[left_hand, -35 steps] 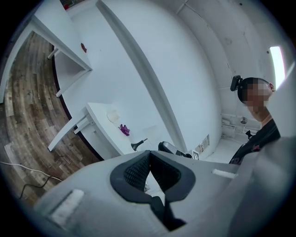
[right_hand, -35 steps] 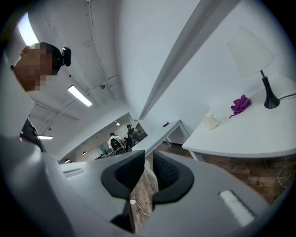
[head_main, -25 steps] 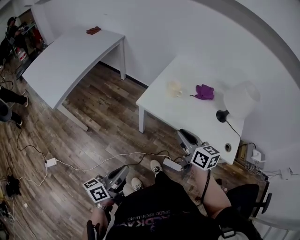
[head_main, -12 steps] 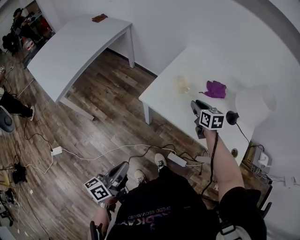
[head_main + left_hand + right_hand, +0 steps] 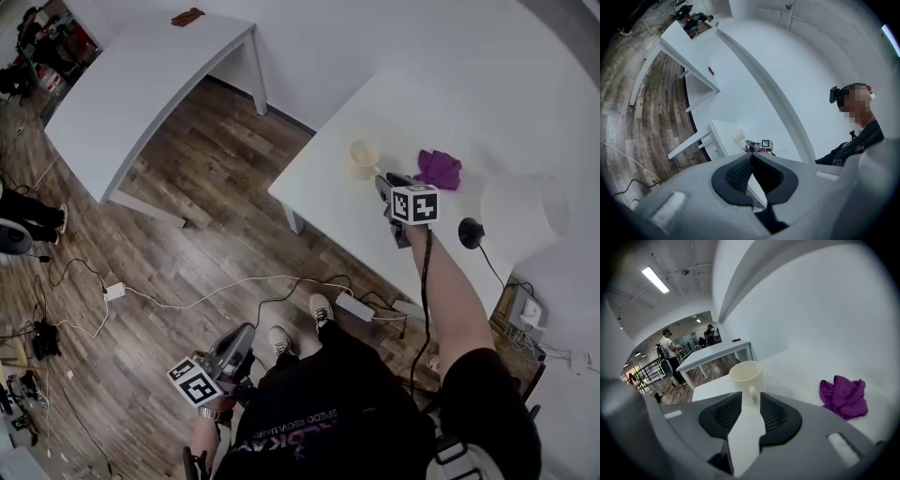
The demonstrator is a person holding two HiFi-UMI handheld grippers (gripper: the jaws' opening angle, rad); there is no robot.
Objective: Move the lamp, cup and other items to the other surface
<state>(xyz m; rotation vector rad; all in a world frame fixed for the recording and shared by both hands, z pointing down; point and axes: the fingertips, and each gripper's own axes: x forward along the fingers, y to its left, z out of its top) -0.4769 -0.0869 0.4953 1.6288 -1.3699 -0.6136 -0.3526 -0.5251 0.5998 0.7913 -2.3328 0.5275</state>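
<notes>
- Far table (image 5: pixel 141 84): white, set well to the left of the cup (image 5: pixel 364 153). A small reddish item (image 5: pixel 187 16) is seen at its far end.
- Left gripper (image 5: pixel 247 333): held low, well apart from the cup and to its lower left, over the wooden floor (image 5: pixel 187 244). Its jaws are pressed together with nothing between them.
- Near table (image 5: pixel 323 192): white; the cup is borne near its left edge.
- Cup: cream, upright, handle turned toward the right gripper (image 5: pixel 381 178).
- Right gripper: held just beside the cup. Its jaws are opening; the cup's handle is found at the mouth of the gap, untouched by the pads.
- Purple cloth (image 5: pixel 439 169): crumpled, near the cup, to its right.
- Lamp (image 5: pixel 523 206): white shade, dark base, placed farthest right of the cup.
</notes>
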